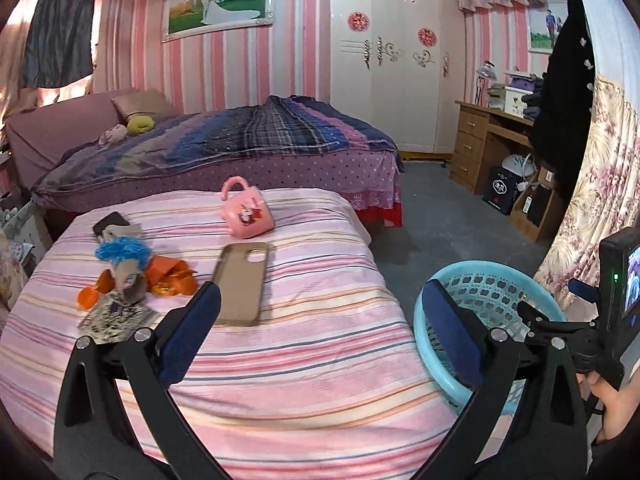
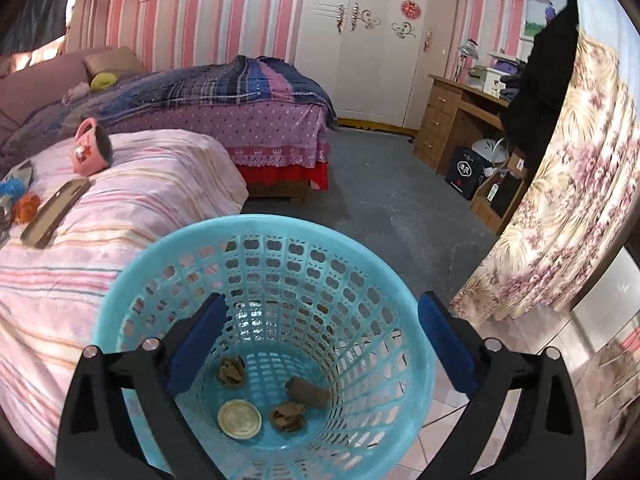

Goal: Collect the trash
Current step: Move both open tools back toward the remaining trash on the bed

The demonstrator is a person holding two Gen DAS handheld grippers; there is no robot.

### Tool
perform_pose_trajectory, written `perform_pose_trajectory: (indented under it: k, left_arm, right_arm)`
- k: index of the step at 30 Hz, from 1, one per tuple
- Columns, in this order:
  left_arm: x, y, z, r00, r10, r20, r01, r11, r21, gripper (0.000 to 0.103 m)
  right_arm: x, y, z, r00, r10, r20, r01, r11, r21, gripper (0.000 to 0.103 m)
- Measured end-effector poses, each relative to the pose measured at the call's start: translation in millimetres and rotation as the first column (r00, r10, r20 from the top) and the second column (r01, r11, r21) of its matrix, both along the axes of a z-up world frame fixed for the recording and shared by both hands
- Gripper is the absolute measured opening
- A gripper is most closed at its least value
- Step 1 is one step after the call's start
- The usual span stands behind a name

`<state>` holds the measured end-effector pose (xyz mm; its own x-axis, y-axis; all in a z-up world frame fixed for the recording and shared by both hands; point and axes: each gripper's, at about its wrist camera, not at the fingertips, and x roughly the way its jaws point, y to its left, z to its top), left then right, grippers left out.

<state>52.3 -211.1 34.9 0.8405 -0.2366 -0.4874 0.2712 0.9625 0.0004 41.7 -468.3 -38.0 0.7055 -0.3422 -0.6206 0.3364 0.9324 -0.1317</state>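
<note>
A light blue plastic basket (image 2: 132, 280) stands beside the striped bed; it also shows in the left wrist view (image 1: 480, 280). Inside lie two crumpled brown scraps (image 2: 231, 369), a brown tube (image 2: 308, 392) and a round white lid (image 2: 239, 418). My right gripper (image 2: 322, 346) is open and empty, hanging over the basket's mouth. My left gripper (image 1: 322, 328) is open and empty above the bed's near end. A pile of trash lies at the bed's left: orange wrappers (image 1: 168, 278), a blue fluffy thing (image 1: 122, 250), a cardboard tube (image 1: 130, 282) and a printed packet (image 1: 116, 316).
A brown phone case (image 1: 242, 282) and a pink mug (image 1: 247, 214) on its side lie on the striped bedcover (image 1: 320, 360). A second bed (image 1: 224, 148) stands behind. A wooden desk (image 1: 488, 140) and floral curtain (image 1: 592, 200) are to the right. Grey floor (image 1: 440, 220) lies between.
</note>
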Motion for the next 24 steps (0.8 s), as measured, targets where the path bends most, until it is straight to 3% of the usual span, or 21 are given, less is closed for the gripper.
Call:
perform_pose_trajectory:
  k: [4, 24]
  left_arm:
    - [-11, 20, 10, 0.999, 0.031, 0.016, -0.031, 0.999, 0.005, 0.097]
    - [-7, 90, 27, 0.990, 0.138, 0.037, -0.138, 0.990, -0.011, 0.097]
  right_arm:
    - [-6, 11, 14, 1.000, 0.009, 0.002, -0.009, 1.000, -0.028, 0.095]
    - [-9, 24, 54, 0.998, -0.007, 0.064, 0.004, 0.999, 0.047, 0.095]
